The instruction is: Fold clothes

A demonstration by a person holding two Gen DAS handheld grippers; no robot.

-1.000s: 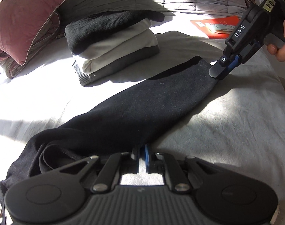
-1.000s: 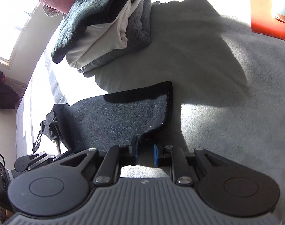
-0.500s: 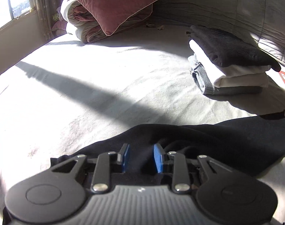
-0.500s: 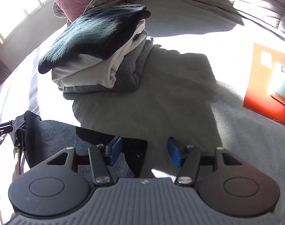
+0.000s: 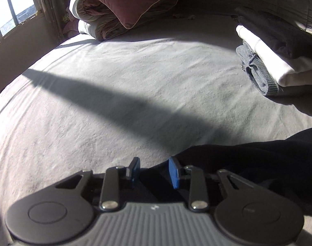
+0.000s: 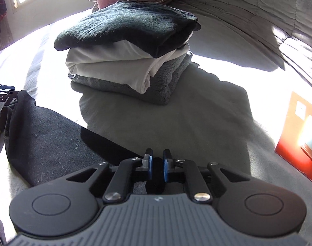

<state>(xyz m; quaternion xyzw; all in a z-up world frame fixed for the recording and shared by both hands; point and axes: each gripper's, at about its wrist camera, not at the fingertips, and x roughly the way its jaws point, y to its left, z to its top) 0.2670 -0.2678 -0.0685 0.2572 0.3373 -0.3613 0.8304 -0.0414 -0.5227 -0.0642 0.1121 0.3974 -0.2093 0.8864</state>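
Right tool (image 6: 157,167) is pinching the long black fleece garment (image 6: 49,143); left tool (image 5: 154,171) is spread over its other end on the grey bed (image 5: 125,71).

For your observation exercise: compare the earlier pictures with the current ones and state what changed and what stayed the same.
A second ago both grippers pinched the black garment. Both then let go. The left gripper is now open above the cloth; the right gripper has narrowed again on the garment's edge. The garment lies flat on the bed. The folded stack and red booklet stayed put.
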